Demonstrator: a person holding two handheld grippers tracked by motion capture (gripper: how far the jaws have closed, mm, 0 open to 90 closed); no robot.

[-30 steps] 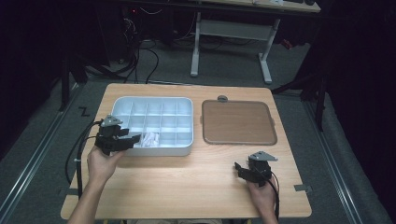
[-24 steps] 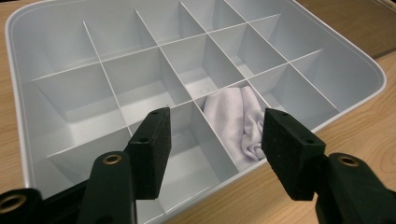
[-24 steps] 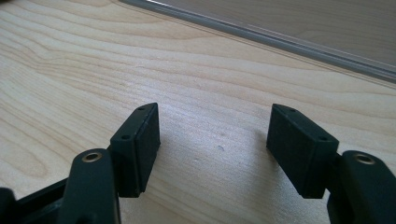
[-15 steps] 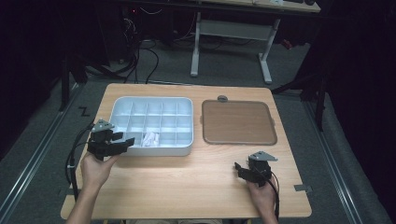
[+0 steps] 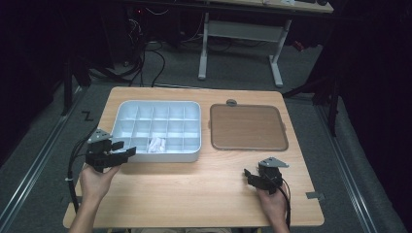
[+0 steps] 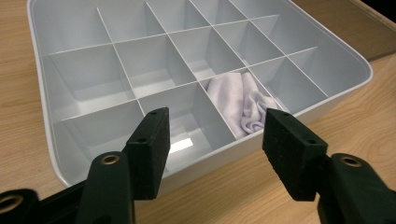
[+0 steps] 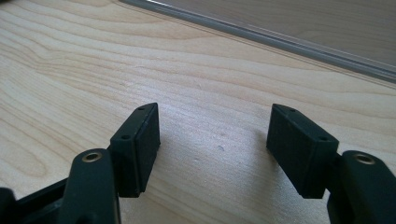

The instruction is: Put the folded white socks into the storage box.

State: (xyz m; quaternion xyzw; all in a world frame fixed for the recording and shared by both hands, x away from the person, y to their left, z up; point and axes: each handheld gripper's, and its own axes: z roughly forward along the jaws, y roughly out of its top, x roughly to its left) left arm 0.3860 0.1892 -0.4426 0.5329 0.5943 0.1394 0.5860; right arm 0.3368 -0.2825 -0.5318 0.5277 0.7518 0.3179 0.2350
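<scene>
Two grippers low near table's [image 5: 194,194] front edge. Right gripper [image 5: 252,176] resting on wood, jaws apart, empty, below brown tray [image 5: 248,127]. Left gripper [image 5: 124,150] level at organizer box's [image 5: 192,156] front-left corner, jaws apart, empty. White cloth [image 5: 156,144] farther in, front-row compartment.

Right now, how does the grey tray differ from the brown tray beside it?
The grey tray is divided into many compartments, and one holds a white cloth; the brown tray is flat, undivided and holds nothing. The grey tray has higher walls; the brown tray is shallow. Both are rounded rectangles resting on the wooden table.
</scene>
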